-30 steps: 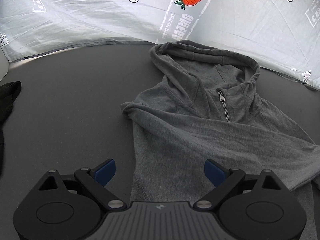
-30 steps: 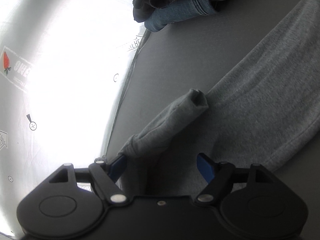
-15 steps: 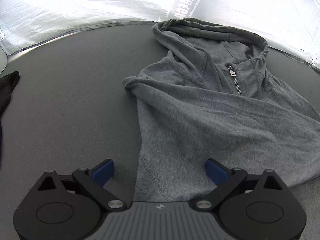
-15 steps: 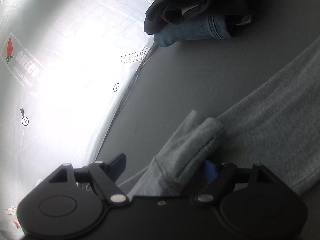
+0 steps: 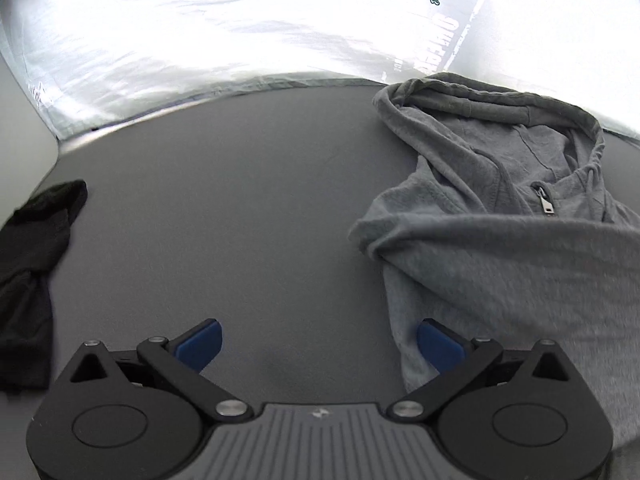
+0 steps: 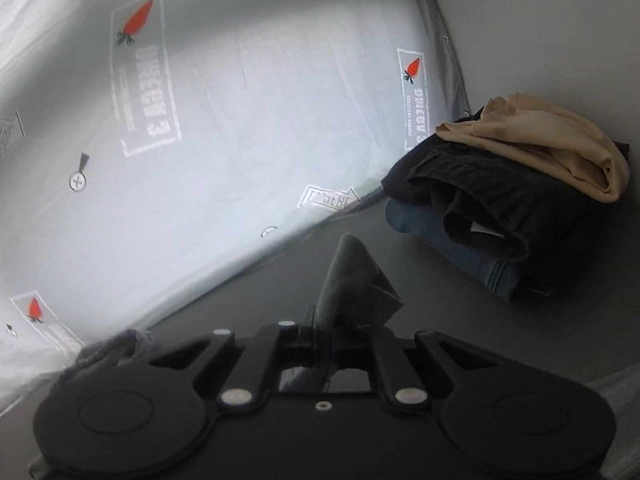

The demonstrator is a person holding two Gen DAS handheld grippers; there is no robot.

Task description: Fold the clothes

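Note:
A grey zip hoodie (image 5: 500, 248) lies on the dark table at the right of the left wrist view, hood toward the far edge. My left gripper (image 5: 318, 346) hangs low over the table beside the hoodie's left edge, its jaws spreading wider with nothing between them; the right blue pad (image 5: 438, 342) sits over the cloth's border. In the right wrist view my right gripper (image 6: 332, 326) is shut on the hoodie's grey sleeve cuff (image 6: 354, 280), which sticks up past the jaws, lifted off the table.
A black garment (image 5: 34, 264) lies at the table's left edge. A stack of folded clothes (image 6: 512, 208), jeans below, black in the middle, tan on top, stands at the far right. A white printed sheet (image 6: 208, 120) hangs behind the table.
The right gripper closed on the sleeve cuff, rose and rolled, so the clothes stack now shows upright. The left gripper slid left, leaving the hoodie at the right of its view.

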